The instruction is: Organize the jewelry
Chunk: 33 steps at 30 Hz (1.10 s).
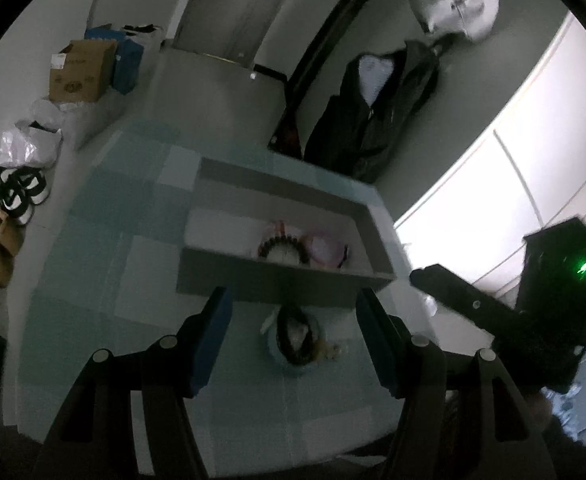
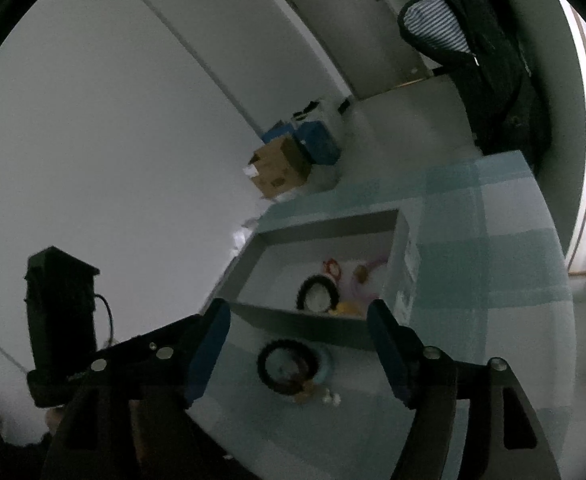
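Dark bead bracelets lie on the surface just in front of the box, right between our right gripper open jaws; our left gripper jaws are open too.

a home room: jacket hung on the wall, shoes and cardboard box on floor.

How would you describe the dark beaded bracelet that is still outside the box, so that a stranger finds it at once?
Find the grey open box on the blue checked tablecloth. Just in front of its near wall lies a small pile of jewelry, and the dark beaded bracelet is the ring on its left side. Unlike the similar dark ring inside the box, it lies on the cloth.
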Tool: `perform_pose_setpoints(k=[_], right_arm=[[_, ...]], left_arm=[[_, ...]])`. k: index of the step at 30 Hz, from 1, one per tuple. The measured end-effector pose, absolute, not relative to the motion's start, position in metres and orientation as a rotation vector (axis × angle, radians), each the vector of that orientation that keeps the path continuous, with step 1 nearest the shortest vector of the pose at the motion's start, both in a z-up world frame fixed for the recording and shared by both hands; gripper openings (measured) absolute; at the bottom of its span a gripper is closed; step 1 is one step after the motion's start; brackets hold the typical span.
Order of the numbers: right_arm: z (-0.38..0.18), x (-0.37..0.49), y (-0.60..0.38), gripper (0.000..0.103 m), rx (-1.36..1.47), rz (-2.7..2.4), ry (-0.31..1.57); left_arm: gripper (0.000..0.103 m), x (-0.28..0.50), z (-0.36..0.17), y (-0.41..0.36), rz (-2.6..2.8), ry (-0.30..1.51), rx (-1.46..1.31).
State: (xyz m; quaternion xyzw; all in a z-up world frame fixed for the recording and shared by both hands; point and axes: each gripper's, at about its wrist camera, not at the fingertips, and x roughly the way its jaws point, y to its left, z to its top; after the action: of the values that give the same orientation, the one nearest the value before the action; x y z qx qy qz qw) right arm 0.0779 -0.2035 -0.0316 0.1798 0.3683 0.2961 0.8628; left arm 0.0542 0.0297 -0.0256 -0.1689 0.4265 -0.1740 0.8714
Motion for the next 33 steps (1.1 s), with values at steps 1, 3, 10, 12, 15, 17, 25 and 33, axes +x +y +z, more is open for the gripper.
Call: perform_pose_setpoints(k=[1,3,10,12,15,17,25,33], right_arm=[[-0.032,0.075,-0.202,0.076,0.351,0.610,0.777],[-0.036,0.071,-0.198,0.076,0.300,0.599,0.796],[-0.053,0.060,-0.184,0.076,0.117,0.568,0.860],[-0.058,0.057,-0.180,0.076,0.077,0.570,0.877],[-0.067,0.056,-0.174,0.075,0.051,0.583,0.919],[-0.071,0.054,-0.169,0.067,0.027,0.591,0.935],[-0.084,0.051,-0.152,0.054,-0.030,0.612,0.973],[-0.086,0.048,-0.146,0.033,-0.132,0.564,0.936]], left_arm=[[0.060,0.053,-0.028,0.025,-0.367,0.905,-0.333],[0.060,0.050,-0.033,0.017,-0.362,0.930,-0.296],[0.060,0.044,-0.046,0.009,-0.382,0.993,-0.286],[0.060,0.043,-0.047,0.011,-0.378,1.002,-0.299],[0.060,0.044,-0.055,0.021,-0.369,1.046,-0.369],[0.060,0.044,-0.061,0.031,-0.345,1.066,-0.417],[0.060,0.042,-0.066,0.055,-0.301,1.074,-0.538],[0.060,0.046,-0.064,0.052,-0.303,1.067,-0.538]])
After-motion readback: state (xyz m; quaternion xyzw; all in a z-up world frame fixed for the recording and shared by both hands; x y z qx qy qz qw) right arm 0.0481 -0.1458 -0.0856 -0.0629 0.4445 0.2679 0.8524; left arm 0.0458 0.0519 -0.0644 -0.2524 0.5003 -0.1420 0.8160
